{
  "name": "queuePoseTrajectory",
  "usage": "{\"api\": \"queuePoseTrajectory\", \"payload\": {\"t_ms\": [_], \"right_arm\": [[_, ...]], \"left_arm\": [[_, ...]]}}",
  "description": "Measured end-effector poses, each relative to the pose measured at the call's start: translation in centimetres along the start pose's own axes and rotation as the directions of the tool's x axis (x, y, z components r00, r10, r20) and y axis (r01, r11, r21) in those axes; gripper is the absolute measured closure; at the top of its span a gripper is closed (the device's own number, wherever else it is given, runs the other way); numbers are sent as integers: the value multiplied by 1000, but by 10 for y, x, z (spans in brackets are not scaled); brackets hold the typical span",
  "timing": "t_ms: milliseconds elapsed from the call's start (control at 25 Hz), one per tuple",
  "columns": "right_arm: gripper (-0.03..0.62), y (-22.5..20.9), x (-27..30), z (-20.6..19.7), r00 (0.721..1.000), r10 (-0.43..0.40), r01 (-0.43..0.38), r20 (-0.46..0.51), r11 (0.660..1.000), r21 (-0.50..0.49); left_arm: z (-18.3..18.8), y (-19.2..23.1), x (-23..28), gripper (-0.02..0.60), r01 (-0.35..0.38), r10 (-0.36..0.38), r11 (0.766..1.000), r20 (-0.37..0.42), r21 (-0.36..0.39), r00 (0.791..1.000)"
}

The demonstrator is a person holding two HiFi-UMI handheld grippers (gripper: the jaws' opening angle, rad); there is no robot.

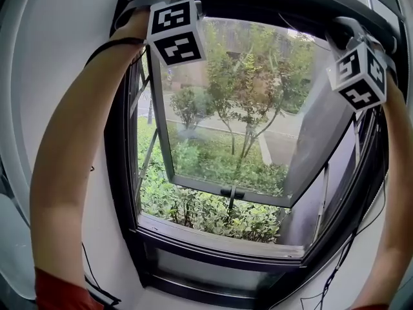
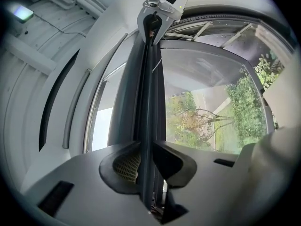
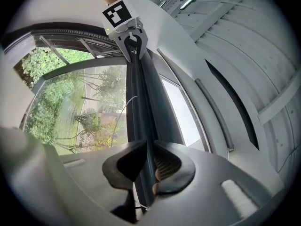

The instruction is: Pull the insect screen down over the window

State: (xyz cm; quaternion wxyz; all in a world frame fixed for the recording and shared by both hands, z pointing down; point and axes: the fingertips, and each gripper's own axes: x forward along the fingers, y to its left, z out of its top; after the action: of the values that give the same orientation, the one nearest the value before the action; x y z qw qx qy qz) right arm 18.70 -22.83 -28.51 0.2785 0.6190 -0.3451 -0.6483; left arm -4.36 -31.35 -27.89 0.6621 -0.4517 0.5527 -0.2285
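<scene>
Along the head view's top edge, the left gripper [image 2: 146,163] and right gripper [image 3: 148,166] are each clamped on opposite ends of the insect screen's dark pull bar [image 2: 150,79], high above the open window [image 1: 213,247], probably for a level pull.

Below the screen bar [image 2: 147,93] the opening [image 1: 206,213] is free — out-swung sash [image 1: 232,192] beyond, frame [image 1: 120,173] on both sides.

Screen bar [image 2: 148,102]: dark, smooth, semi-matt, prob. metal. Left gripper [image 2: 146,143] & right gripper [image 3: 150,141]: matt grey plastic bodies; pads [image 2: 127,167] w/ fine ribbed, rubbery texture. Window frame [image 1: 193,254]: dark, glossy. Pane [image 1: 245,108]: clear glass. Wall [image 1: 71,37]: white, smooth, matt. Sleeve [image 1: 58,292]: red cloth
</scene>
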Motion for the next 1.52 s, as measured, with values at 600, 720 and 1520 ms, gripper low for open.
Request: {"api": "queuePoseTrajectory", "payload": {"t_ms": [600, 720, 1520], "right_arm": [[536, 3, 5, -7, 999, 31, -31, 7, 999, -16], [536, 4, 5, -7, 999, 32, -32, 19, 999, -5], [546, 10, 16, -13, 977, 186, -194, -101, 978, -73]], "left_arm": [[2, 2, 13, 515, 25, -23, 998, -36, 61, 999], [1, 1, 14, 515, 24, -22, 998, -31, 56, 999], [1, -2, 17, 537, 55, -49, 990, -53, 129, 997]]}}
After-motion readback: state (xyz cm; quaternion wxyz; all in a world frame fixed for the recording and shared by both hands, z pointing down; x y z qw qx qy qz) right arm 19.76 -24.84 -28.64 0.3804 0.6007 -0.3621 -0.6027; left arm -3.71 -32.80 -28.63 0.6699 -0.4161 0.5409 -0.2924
